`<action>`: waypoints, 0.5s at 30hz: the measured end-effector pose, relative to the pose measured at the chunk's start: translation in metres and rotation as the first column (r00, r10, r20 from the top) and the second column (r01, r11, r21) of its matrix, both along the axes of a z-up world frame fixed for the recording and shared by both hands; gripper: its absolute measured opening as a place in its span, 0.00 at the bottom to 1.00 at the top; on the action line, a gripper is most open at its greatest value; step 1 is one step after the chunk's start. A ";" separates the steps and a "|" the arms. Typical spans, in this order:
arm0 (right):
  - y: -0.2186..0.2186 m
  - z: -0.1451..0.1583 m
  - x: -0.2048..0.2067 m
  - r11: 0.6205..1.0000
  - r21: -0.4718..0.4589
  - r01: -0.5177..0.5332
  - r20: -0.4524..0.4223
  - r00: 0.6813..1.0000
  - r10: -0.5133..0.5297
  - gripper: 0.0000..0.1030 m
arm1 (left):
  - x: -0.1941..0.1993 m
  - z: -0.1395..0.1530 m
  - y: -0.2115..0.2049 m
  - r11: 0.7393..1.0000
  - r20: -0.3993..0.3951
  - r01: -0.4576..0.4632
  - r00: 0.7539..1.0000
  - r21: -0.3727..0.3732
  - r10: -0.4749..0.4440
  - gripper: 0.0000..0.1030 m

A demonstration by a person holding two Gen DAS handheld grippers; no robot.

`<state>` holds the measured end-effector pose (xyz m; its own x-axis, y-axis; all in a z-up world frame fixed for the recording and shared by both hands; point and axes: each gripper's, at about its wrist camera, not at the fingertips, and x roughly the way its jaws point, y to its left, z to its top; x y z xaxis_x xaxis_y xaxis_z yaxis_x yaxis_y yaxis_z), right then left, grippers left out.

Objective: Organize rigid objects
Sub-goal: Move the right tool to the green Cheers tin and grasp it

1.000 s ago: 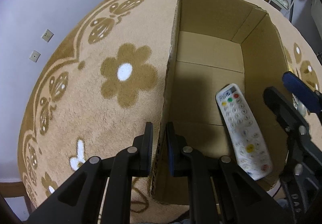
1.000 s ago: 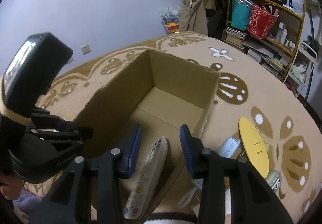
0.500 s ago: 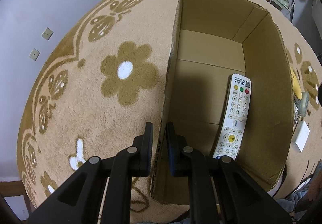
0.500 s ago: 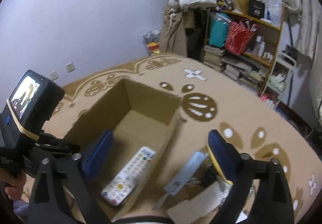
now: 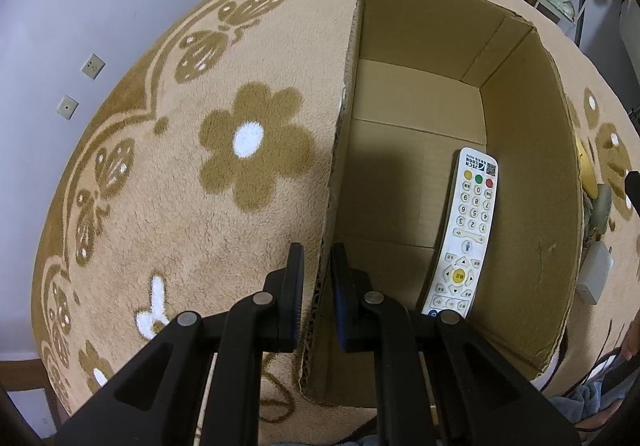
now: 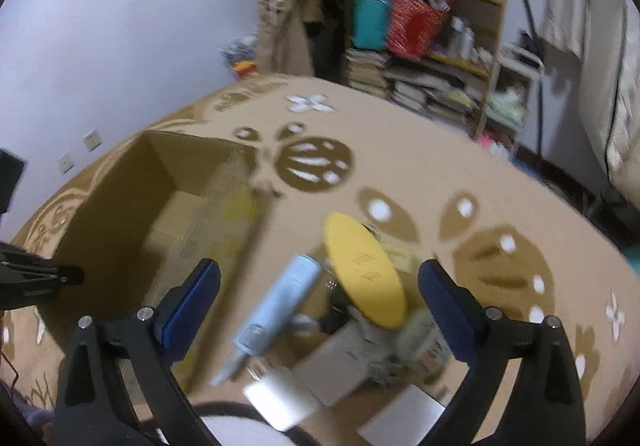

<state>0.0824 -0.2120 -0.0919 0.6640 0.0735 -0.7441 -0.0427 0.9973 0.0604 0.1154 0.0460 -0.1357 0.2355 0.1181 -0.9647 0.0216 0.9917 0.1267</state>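
An open cardboard box (image 5: 532, 181) stands on a tan flowered carpet. My left gripper (image 5: 318, 258) is shut on the box's left wall near its front corner. A white remote control (image 5: 466, 230) lies inside on the box floor, against the right wall. In the blurred right wrist view my right gripper (image 6: 318, 284) is open wide with nothing between its fingers, hovering above a pile beside the box (image 6: 120, 213): a pale blue tube-shaped device (image 6: 280, 304), a yellow oval lid (image 6: 362, 270) and white flat items (image 6: 280, 400).
A shelf (image 6: 440, 45) crowded with books, bags and bottles stands at the far side, with clothing hanging beside it. A pale wall with sockets (image 5: 93, 65) borders the carpet on the left. Open carpet (image 6: 500, 205) stretches past the pile.
The right gripper let the remote go into the box, opened wide and swung right, out of the box and over the pile. The remote settled against the right wall. The left gripper kept still.
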 end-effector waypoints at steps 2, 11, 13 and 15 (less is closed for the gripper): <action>-0.017 -0.007 0.001 0.999 0.017 0.046 -0.021 0.999 -0.046 1.00 | 0.000 0.000 0.000 1.000 0.000 0.001 1.000 0.003 -0.001 0.12; -0.072 -0.036 -0.001 0.985 0.012 0.173 -0.126 0.977 -0.170 1.00 | 0.000 -0.001 0.000 1.000 -0.002 -0.010 1.000 -0.010 0.010 0.11; -0.081 -0.042 -0.002 0.980 0.024 0.199 -0.147 0.970 -0.194 1.00 | 0.000 -0.001 -0.001 1.000 -0.003 -0.011 1.000 -0.011 0.011 0.11; -0.088 -0.047 -0.002 0.975 0.041 0.217 -0.167 0.964 -0.208 1.00 | 0.000 -0.001 -0.001 1.000 -0.003 -0.010 1.000 -0.010 0.010 0.11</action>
